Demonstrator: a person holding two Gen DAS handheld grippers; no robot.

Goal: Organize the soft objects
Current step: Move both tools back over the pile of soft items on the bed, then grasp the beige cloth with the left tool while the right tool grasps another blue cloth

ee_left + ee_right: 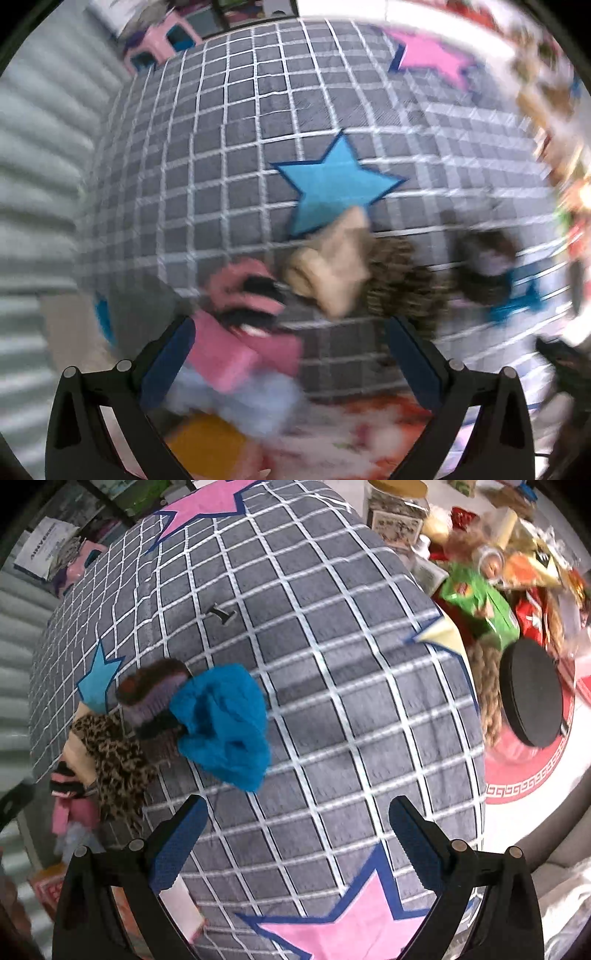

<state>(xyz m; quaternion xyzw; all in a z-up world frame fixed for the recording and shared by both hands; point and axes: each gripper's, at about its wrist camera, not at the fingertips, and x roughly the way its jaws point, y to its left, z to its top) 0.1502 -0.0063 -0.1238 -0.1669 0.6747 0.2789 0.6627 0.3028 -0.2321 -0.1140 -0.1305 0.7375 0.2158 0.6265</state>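
1. The grey checked blanket (332, 686) with stars sewn on fills both views; it is the sorting surface, and the soft things lie in a row along one side of it, at about nine o'clock in the right wrist view.

2. The blue cloth (225, 727) is the biggest item, crumpled and touching a purple-and-brown knit piece (151, 694) on its nine o'clock side. Next to those lies a leopard-print cloth (110, 764), then a beige piece (332, 273) and a pink-and-black item (247, 291) at the blanket's edge.

3. The right gripper (295, 834) points almost straight down over bare blanket, its jaws spread wide and empty. The blue cloth sits just past its fingertips at eleven o'clock, not touched.

4. The left gripper (291, 354) also points straight down with jaws apart and nothing between the pads. The pink item lies near its left finger at eleven o'clock and the beige piece at twelve. This view is smeared by motion.

5. My judgement: the hands are between picks. To do the next one well, settle the left gripper first, centre it over one piece only, and pinch a raised fold rather than the flat blanket.

6. The risk is catching two touching cloths at once, since the pieces overlap.
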